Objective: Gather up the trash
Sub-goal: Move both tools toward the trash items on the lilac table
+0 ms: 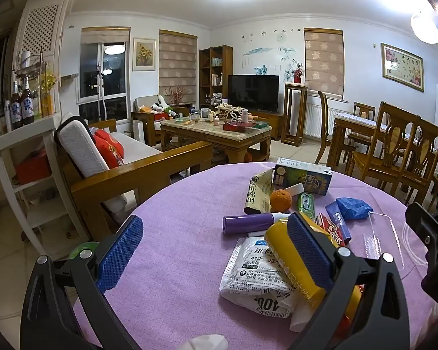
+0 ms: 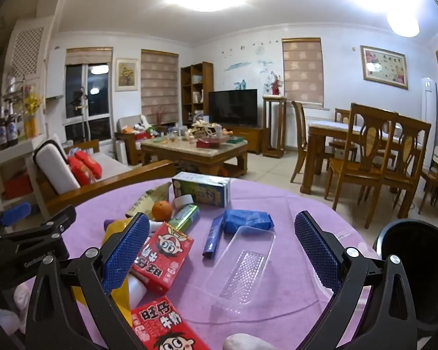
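Hovering over trash heap on purple tabletop [image 2: 277,198] | left gripper [image 1: 216,250] fingers wide, empty | right gripper [image 2: 222,250] fingers wide, empty | clear plastic tray [image 2: 242,265] beside red carton [image 2: 163,256]: light, thin, slippery, likely crushable; pinch a long rim.

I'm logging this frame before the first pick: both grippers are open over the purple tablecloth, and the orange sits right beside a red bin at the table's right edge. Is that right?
Not quite. The bin at the table's right edge is black, not red, as the right wrist view shows, and the orange sits far from it, among the trash. Left gripper and right gripper are indeed open over the purple tablecloth.
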